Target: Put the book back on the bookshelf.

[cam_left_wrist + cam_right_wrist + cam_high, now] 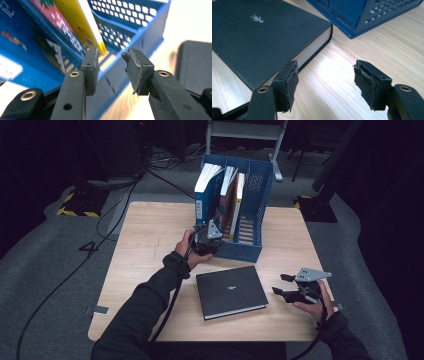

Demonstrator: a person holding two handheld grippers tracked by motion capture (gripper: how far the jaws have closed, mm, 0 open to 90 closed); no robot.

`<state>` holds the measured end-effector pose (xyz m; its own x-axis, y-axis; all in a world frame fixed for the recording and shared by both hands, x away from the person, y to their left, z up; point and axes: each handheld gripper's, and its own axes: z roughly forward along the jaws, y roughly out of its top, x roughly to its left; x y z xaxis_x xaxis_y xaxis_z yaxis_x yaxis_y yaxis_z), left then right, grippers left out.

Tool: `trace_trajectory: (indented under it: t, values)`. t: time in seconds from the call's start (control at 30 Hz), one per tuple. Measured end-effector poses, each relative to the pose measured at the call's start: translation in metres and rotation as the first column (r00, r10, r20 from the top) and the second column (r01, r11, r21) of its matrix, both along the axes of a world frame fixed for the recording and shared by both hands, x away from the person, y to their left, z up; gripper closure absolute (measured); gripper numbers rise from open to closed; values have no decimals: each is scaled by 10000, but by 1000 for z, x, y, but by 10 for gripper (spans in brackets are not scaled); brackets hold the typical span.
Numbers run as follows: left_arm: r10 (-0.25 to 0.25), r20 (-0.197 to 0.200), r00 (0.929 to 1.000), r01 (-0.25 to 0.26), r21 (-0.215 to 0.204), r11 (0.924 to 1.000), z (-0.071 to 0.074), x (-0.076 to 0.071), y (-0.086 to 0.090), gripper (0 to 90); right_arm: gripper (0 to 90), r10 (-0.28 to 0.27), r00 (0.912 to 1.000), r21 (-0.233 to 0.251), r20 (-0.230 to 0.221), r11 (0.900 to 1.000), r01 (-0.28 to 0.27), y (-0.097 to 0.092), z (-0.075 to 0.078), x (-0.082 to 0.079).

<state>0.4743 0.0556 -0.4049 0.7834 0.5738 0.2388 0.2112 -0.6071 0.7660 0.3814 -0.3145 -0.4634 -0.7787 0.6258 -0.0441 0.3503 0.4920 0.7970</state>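
Pale wooden table [150, 235] on grey carpet floor [45, 270]. Black cables [100, 220] trail across it. Yellow-black hazard tape [75, 212] far left; grey metal stand [245, 132] behind. Surroundings dark.

High view dim; gripper views bright, perhaps overexposed, edges blurred.

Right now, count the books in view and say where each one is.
4: blue book, a middle book and yellow book stand in the blue rack; black book lies flat on the table. None seems hidden.
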Motion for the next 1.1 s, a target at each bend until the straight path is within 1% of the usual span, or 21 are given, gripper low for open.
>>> trace_trajectory:
  t: [0.03,0.07,0.1,0.13,0.17,0.2,0.23,0.37,0.4,0.47,0.5,0.57,0.6,0.7,0.77,0.83,0.9,0.93,1.0,1.07,1.1]
  values:
    - [0,0,10000,0,0,10000,0,0,0,603,357,0,10000,0,0,10000,0,0,0,0]
    - [-157,-107,9998,157,18,9999,-2,-5,6,603,355,83,9999,-36,-92,10000,-84,1,-1,0]
    - [-255,-161,9995,255,16,9997,-7,-15,15,587,347,219,9995,-289,-249,9993,-226,4,-2,-1]
    - [-255,-161,9995,255,16,9997,-7,-15,15,587,346,283,9988,-390,-403,9988,-299,5,-3,-1]
    - [-481,-258,9985,482,29,9988,-12,-24,25,585,343,376,9976,-519,-589,9978,-407,7,-3,0]
    - [-531,-317,9981,530,-37,9986,-15,-29,30,584,328,420,9969,-600,-668,9971,-461,9,-4,-1]
    - [-531,-317,9981,530,-37,9986,-15,-29,30,583,328,420,9969,-600,-668,9971,-461,9,-4,-1]
    - [-450,-637,9970,449,-28,9990,-27,-50,53,562,321,612,9918,-686,-1119,9952,-692,13,-5,-2]
    - [-476,-764,9959,466,-141,9988,-32,-55,58,563,324,667,9901,-683,-1237,9948,-755,14,-6,-4]
    - [-459,-658,9968,439,-317,9985,-39,-68,70,562,327,754,9899,-752,-1197,9936,-847,15,-6,-8]
    - [-520,-758,9958,491,-398,9980,-41,-73,74,558,327,750,9904,-708,-1158,9940,-836,14,-5,-9]
    - [-448,-796,9958,422,-341,9985,-46,-83,80,545,328,718,9903,-599,-1187,9950,-793,13,-5,-11]
    - [-465,-930,9946,439,-301,9986,-49,-87,84,537,329,734,9899,-553,-1212,9952,-806,13,-5,-12]
    - [-426,-1175,9922,415,-117,9991,-57,-94,88,520,329,778,9892,-587,-1243,9946,-856,13,-7,-15]
    - [-489,-1359,9895,437,-408,9982,-63,-100,94,508,356,806,9889,-622,-1250,9941,-889,14,-8,-17]
    - [-481,-1449,9883,438,-328,9985,-68,-104,95,497,379,804,9884,-575,-1291,9944,-884,13,-9,-20]
    - [-666,-1600,9849,638,-229,9977,-74,-110,96,476,393,864,9870,-544,-1356,9940,-945,12,-9,-22]
    - [-666,-1600,9849,638,-229,9977,-74,-110,96,453,396,952,9858,-532,-1381,9932,-1034,11,-10,-24]
    - [-762,-1879,9792,725,-263,9970,-78,-113,97,431,393,1044,9843,-575,-1421,9919,-1135,10,-10,-26]
    - [-761,-1920,9784,727,-247,9970,-80,-113,97,408,394,1070,9833,-585,-1473,9914,-1167,10,-11,-27]
    - [-745,-2049,9759,710,-245,9972,-82,-113,95,392,397,1185,9813,-646,-1514,9895,-1295,11,-12,-28]
